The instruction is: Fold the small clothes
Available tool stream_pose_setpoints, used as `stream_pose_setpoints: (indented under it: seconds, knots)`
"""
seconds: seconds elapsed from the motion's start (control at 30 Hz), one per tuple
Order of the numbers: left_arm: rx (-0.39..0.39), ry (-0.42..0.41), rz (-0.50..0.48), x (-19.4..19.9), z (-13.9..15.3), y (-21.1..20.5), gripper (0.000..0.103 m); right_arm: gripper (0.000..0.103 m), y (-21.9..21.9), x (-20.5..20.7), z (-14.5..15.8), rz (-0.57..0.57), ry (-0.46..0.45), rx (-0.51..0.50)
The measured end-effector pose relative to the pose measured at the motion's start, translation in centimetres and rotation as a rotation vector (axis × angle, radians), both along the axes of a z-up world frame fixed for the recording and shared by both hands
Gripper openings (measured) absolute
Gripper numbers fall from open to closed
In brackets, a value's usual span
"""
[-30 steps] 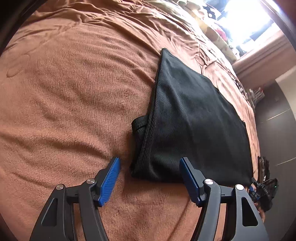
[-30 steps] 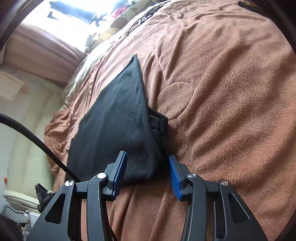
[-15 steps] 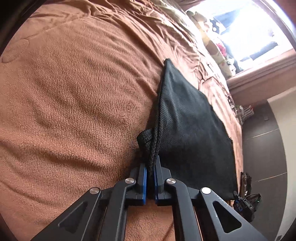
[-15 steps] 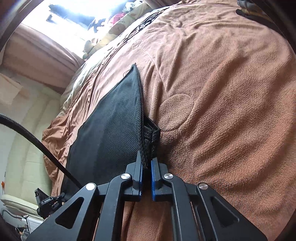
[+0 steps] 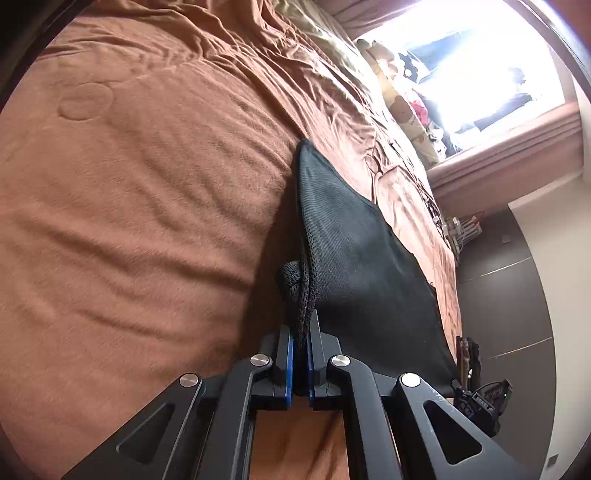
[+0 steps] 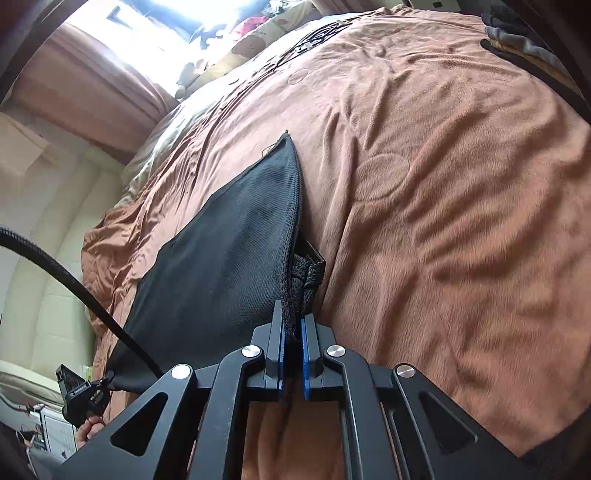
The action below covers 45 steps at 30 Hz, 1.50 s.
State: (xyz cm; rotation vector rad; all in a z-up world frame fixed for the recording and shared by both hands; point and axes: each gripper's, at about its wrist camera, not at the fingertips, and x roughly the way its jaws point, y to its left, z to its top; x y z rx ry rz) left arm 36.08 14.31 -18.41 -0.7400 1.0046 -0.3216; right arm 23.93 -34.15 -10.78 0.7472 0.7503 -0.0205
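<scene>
A black mesh garment (image 5: pixel 354 258) lies folded on the brown blanket (image 5: pixel 147 184). My left gripper (image 5: pixel 300 332) is shut on its near left corner, where the bunched waistband (image 5: pixel 293 280) sticks out. In the right wrist view the same garment (image 6: pixel 229 258) stretches away to the left, and my right gripper (image 6: pixel 293 325) is shut on its near right corner by the waistband (image 6: pixel 310 273). Both held corners are lifted a little off the blanket (image 6: pixel 443 221). The other gripper shows at the far edge in each view (image 5: pixel 480 398) (image 6: pixel 81 391).
The bed runs back to pillows and soft toys (image 5: pixel 402 99) under a bright window (image 6: pixel 177 26). A dark folded item (image 6: pixel 524 48) lies at the far right of the bed. A black cable (image 6: pixel 74 284) crosses the left side. A dark floor (image 5: pixel 517 295) lies beyond the bed.
Both grippers went from open around the garment's near corners to shut on them. They have since raised the corners, and the near edge is lifted off the blanket.
</scene>
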Motion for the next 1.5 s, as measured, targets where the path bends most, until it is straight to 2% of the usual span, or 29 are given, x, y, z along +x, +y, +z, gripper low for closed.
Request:
stream_pose_setpoints:
  seconds: [0.3, 0.53, 0.6, 0.63, 0.67, 0.7, 0.73, 0.77, 0.8, 0.97, 1.2, 1.4, 1.5]
  knots:
    - [0.002, -0.034, -0.009, -4.5, 0.1, 2.1, 0.005, 0.003, 3.1, -3.0, 1.4, -0.035, 0.061, -0.096]
    - [0.0, -0.022, -0.011, -6.0, -0.7, 2.3, 0.005, 0.004, 4.7, -4.9, 2.5, -0.036, 0.043, -0.156]
    - [0.01, -0.006, 0.008, -6.3, -1.0, 2.6, 0.006, 0.007, 4.5, -5.0, 2.5, -0.035, 0.072, -0.161]
    - [0.01, -0.001, 0.018, -6.4, -1.1, 2.7, 0.01, 0.01, 4.3, -5.1, 2.7, -0.042, 0.091, -0.178]
    - [0.006, 0.001, 0.028, -6.6, -1.3, 2.9, 0.022, 0.012, 4.1, -5.3, 3.1, -0.052, 0.106, -0.202]
    - [-0.005, -0.001, 0.039, -6.9, -1.5, 3.2, 0.033, 0.025, 4.0, -5.5, 3.7, -0.059, 0.112, -0.223]
    - [-0.012, -0.006, 0.051, -7.2, -1.6, 3.4, 0.057, 0.044, 4.0, -5.9, 4.5, -0.066, 0.102, -0.24]
    - [-0.014, -0.016, 0.062, -7.6, -1.6, 3.6, 0.071, 0.057, 4.1, -6.2, 5.2, -0.07, 0.087, -0.249]
    - [-0.014, -0.029, 0.067, -7.9, -1.6, 3.7, 0.073, 0.074, 4.2, -6.6, 5.9, -0.073, 0.067, -0.261]
    - [-0.057, -0.044, 0.057, -8.8, -1.7, 4.0, 0.073, 0.074, 6.9, -7.8, 8.6, -0.015, -0.038, -0.265]
    - [-0.097, -0.044, 0.06, -8.7, -2.7, 3.3, 0.073, 0.073, 13.2, -5.3, 9.3, 0.14, -0.072, -0.351]
    - [-0.17, -0.029, 0.086, -8.9, -3.0, 3.5, 0.073, 0.05, 17.4, -1.6, 7.6, 0.26, -0.037, -0.342]
    - [-0.185, -0.006, 0.095, -9.2, -3.2, 3.1, 0.068, 0.045, 19.4, 0.1, 6.8, 0.304, -0.016, -0.335]
